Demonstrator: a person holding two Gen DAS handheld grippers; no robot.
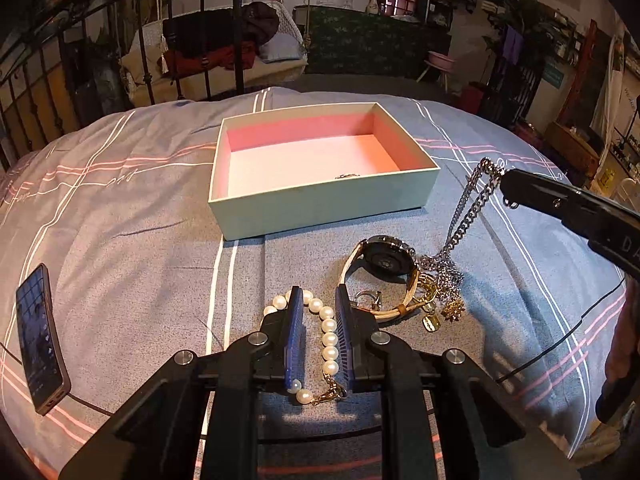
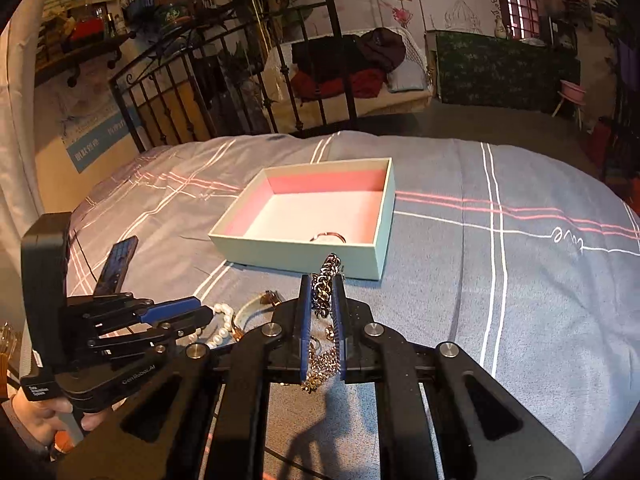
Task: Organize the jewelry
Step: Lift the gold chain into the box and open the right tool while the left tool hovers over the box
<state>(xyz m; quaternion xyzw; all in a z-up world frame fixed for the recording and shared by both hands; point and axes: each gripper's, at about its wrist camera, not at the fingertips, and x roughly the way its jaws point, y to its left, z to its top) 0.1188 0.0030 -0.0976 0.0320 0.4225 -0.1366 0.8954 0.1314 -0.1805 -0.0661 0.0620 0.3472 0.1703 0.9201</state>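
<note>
The right claw (image 2: pixel 322 302) gripped a silver chain (image 1: pixel 468 216), its upper end lifted and its lower end heaped beside a watch (image 1: pixel 386 260) on the bed (image 1: pixel 120 220). The left claw (image 1: pixel 319 306) was open astride a pearl bracelet (image 1: pixel 326 336) lying near. Its body read "GenRobot.AI". Farther off sat an open box (image 1: pixel 320 200) holding a ring (image 2: pixel 328 237). A phone (image 1: pixel 38 340) lay left.

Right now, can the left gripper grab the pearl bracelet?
Probably yes. The left gripper has its jaws open around the pearl bracelet, which lies on the bedspread; nothing blocks it.
</note>
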